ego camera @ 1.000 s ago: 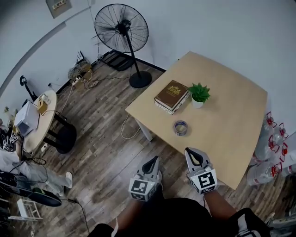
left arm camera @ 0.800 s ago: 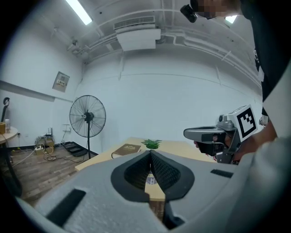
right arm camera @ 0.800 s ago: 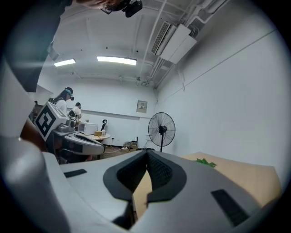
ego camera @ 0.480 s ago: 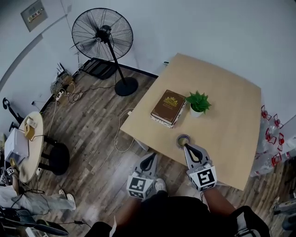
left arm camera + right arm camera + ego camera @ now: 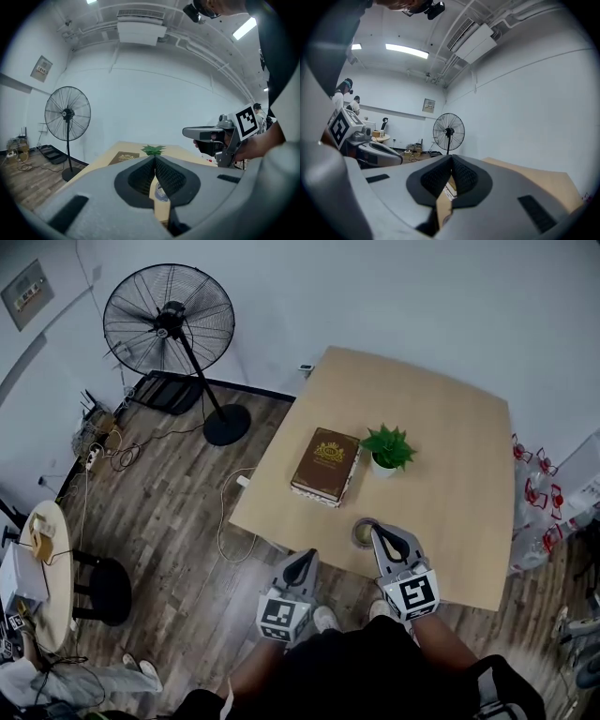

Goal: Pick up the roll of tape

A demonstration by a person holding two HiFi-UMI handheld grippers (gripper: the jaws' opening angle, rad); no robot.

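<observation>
- Lower left edge: a round side table point(image 5: 42, 559) is cut off by the frame, and the clutter on it is too small to make out.
- Upper left: a standing fan point(image 5: 169, 320) on the wooden floor point(image 5: 169, 521).
- Bottom centre: the left tool point(image 5: 306, 556), tips together on nothing, hangs over the floor just off the worktop point(image 5: 450, 465).
- A brown book point(image 5: 324, 465) lies centre frame, with a potted plant point(image 5: 387, 448) just to its right.
- The roll of tape point(image 5: 360, 536) lies near the worktop's lower edge. The right tool point(image 5: 378, 532), tips together and empty, hides its right rim; whether they touch is unclear.

The table point(image 5: 450, 427) bears a book point(image 5: 324, 465), potted plant point(image 5: 387, 448) and roll of tape point(image 5: 363, 533).
</observation>
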